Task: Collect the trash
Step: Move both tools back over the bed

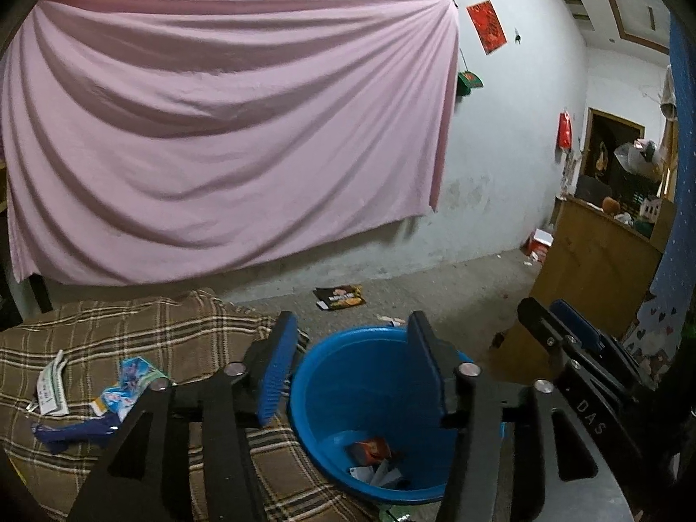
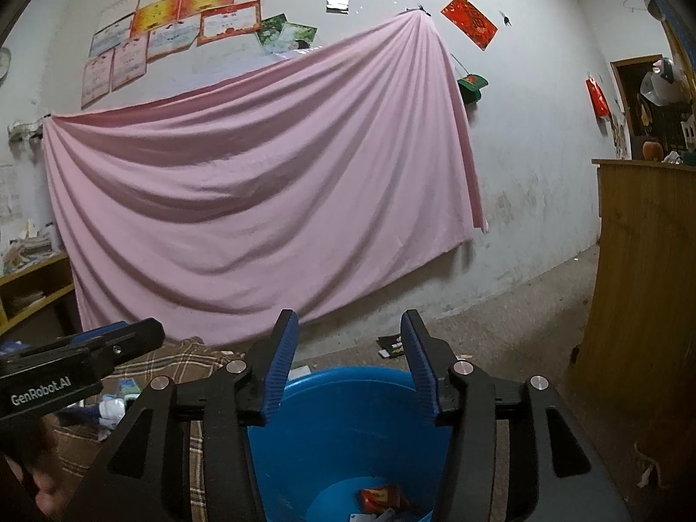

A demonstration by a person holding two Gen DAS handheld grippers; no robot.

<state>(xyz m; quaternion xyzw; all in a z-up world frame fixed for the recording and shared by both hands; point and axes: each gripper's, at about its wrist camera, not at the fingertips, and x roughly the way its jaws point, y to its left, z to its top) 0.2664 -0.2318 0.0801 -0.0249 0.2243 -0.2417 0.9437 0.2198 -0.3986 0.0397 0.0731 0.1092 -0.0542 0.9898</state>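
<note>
Okay, both my left gripper (image 1: 352, 363) and right gripper (image 2: 350, 365) hang spread and empty over the blue bucket (image 1: 343, 374). Wrappers (image 1: 130, 380) remain on the plaid blanket (image 1: 143, 326); my left jaws could probably snag cloth grabbing them.

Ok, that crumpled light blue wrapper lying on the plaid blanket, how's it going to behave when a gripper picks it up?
The light blue wrapper looks thin and creased, so it will probably flop and crush between the pads. It seems light for its size. Its glossy print suggests it could slip, and the soft plaid blanket underneath may give when pressed.
</note>
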